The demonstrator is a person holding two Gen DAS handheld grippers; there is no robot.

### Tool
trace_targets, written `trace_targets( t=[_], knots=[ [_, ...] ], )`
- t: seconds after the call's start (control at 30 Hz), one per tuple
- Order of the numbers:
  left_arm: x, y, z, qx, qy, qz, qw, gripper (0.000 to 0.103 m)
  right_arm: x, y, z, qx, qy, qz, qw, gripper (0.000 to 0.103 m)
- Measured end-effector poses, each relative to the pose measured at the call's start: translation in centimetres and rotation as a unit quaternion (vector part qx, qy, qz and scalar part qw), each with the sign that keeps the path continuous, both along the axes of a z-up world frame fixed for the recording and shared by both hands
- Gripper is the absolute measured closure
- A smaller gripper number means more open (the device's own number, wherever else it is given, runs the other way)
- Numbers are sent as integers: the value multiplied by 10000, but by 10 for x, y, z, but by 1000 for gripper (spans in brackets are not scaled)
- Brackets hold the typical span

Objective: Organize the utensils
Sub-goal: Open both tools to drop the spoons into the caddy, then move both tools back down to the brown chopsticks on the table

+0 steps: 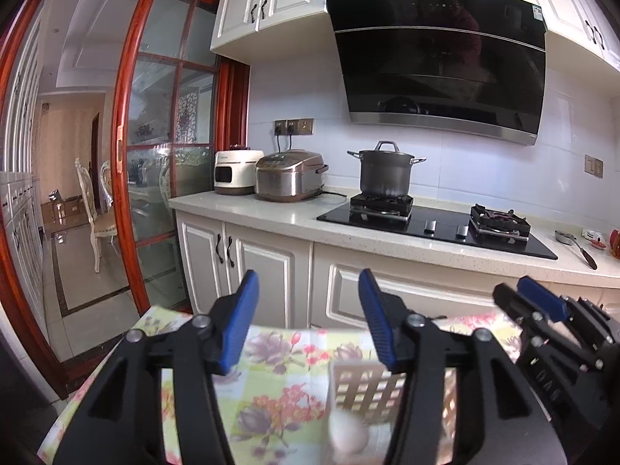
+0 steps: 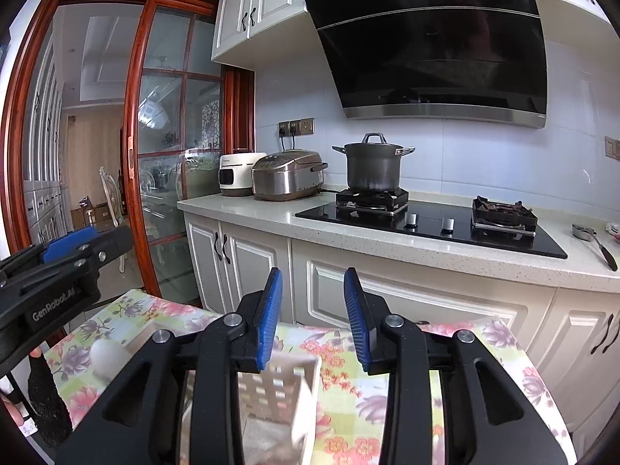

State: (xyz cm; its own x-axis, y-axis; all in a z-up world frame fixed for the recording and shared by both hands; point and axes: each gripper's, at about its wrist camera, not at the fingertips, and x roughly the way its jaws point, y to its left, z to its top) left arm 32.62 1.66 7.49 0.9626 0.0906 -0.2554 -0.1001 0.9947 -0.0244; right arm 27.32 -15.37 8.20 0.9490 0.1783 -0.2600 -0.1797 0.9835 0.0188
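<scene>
A white slotted utensil holder (image 1: 360,385) stands on a floral tablecloth (image 1: 279,379), low in the left wrist view, partly behind my left gripper's right finger. It also shows in the right wrist view (image 2: 279,391) below my right gripper. A white rounded object (image 1: 347,432) lies beside it, blurred; it also shows in the right wrist view (image 2: 106,356). My left gripper (image 1: 308,321) is open and empty above the cloth. My right gripper (image 2: 313,319) is open and empty above the holder. Each gripper shows at the edge of the other's view.
Kitchen counter (image 1: 271,213) ahead with a rice cooker (image 1: 288,176), a white appliance (image 1: 236,172), a pot (image 1: 385,170) on the gas hob (image 1: 438,224), and a spoon (image 1: 575,242) at the right. Sliding glass door (image 1: 162,155) at the left.
</scene>
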Motion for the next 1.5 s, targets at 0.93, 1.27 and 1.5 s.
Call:
trace_targets(
  t=[0.93, 1.27, 1.5],
  knots=[
    [-137, 14, -142, -77, 2398, 1, 9708, 8, -133, -19, -121, 56, 2670, -123, 9636, 57],
    [-140, 23, -151, -298, 2494, -81, 9679, 8, -127, -8, -135, 167, 3074, -222, 9512, 61],
    [-137, 32, -153, -588, 2573, 4, 9645, 8, -122, -5, -140, 21, 3185, -402, 9471, 68]
  ],
)
